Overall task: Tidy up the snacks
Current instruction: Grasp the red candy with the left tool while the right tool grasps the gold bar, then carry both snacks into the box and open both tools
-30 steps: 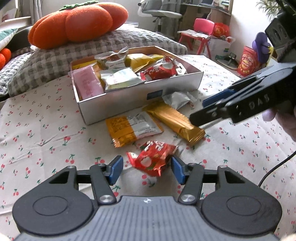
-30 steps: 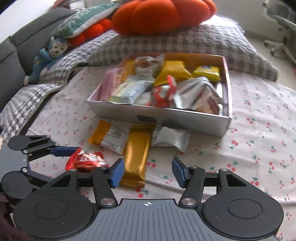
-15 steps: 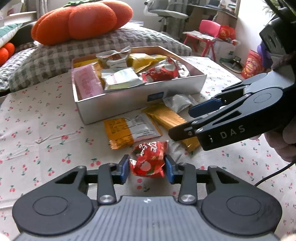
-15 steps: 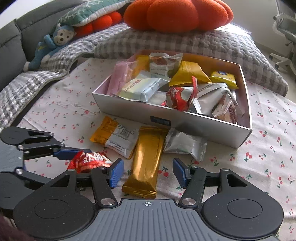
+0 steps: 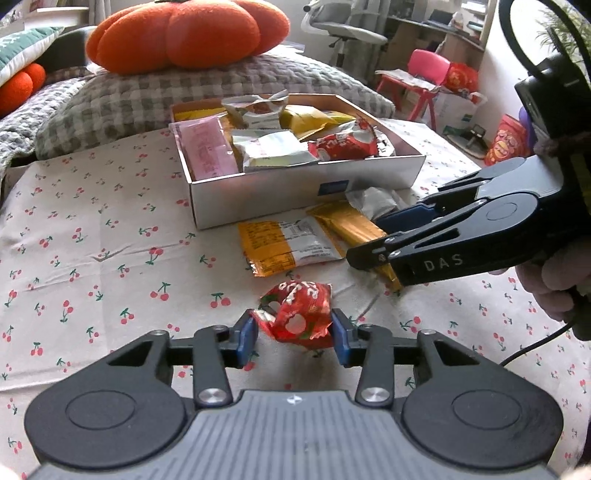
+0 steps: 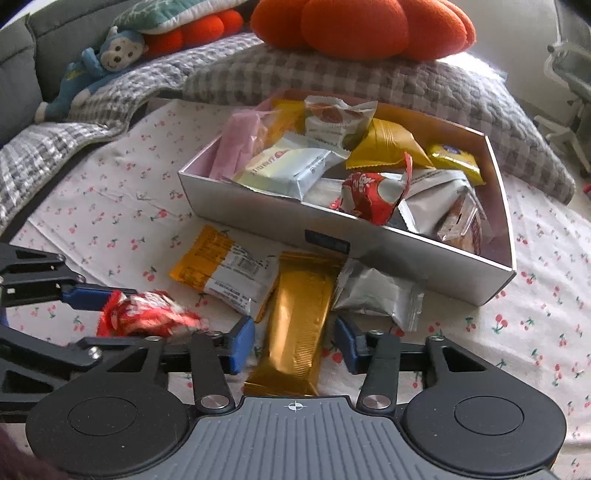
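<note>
We hold the left gripper clamped on a red snack, both blue pads pressing its crinkled wrapper just in front of the silver box. Its jaws have just been easing a touch wider, yet the wrapper sits pinched between them. Our right gripper straddles the near end of the gold bar, which lies lengthwise in front of the box with its far end at the box's front wall. Those jaws have just been closing; a slim gap shows between each pad and the bar, so the bar is between them but not squeezed. Beside the bar, also in front of the box, lie an orange-and-white packet and a silver packet that touches the box wall. The box is filled with mixed snacks and stands on the cherry-print cloth, with a checked pillow and an orange plush cushion behind it.
</note>
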`<act>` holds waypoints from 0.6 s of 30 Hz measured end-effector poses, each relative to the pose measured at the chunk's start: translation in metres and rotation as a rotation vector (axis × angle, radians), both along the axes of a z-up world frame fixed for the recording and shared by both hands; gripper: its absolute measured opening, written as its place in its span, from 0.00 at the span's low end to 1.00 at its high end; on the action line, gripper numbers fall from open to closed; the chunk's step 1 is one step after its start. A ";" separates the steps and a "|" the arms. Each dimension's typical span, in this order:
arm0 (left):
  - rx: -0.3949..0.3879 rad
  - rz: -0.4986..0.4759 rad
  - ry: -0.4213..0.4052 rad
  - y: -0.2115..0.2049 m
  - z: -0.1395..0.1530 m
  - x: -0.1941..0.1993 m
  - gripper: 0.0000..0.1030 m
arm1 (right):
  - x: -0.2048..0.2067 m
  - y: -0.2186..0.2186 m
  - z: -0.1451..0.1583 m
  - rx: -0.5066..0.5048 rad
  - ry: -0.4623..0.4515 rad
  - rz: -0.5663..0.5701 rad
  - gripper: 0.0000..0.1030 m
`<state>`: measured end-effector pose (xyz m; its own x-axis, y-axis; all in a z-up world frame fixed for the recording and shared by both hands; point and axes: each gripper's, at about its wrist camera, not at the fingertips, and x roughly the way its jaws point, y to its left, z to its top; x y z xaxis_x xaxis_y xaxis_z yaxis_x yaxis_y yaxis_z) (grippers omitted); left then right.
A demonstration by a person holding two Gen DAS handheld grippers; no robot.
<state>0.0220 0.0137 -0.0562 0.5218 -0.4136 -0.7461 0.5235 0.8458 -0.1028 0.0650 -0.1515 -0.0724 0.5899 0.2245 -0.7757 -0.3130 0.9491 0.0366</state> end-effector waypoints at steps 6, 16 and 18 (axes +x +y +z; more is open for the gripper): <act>0.014 0.008 0.003 -0.006 -0.003 0.005 0.44 | 0.001 -0.003 0.001 -0.001 0.002 0.006 0.30; 0.022 0.031 -0.001 -0.010 0.001 0.007 0.29 | -0.006 -0.001 0.009 -0.017 0.009 0.048 0.27; 0.016 0.051 -0.002 -0.009 0.004 0.007 0.28 | -0.008 -0.002 0.014 -0.010 0.000 0.052 0.27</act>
<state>0.0292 0.0048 -0.0525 0.5434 -0.3742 -0.7515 0.4799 0.8729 -0.0877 0.0569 -0.1537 -0.0583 0.5774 0.2471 -0.7782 -0.3621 0.9317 0.0272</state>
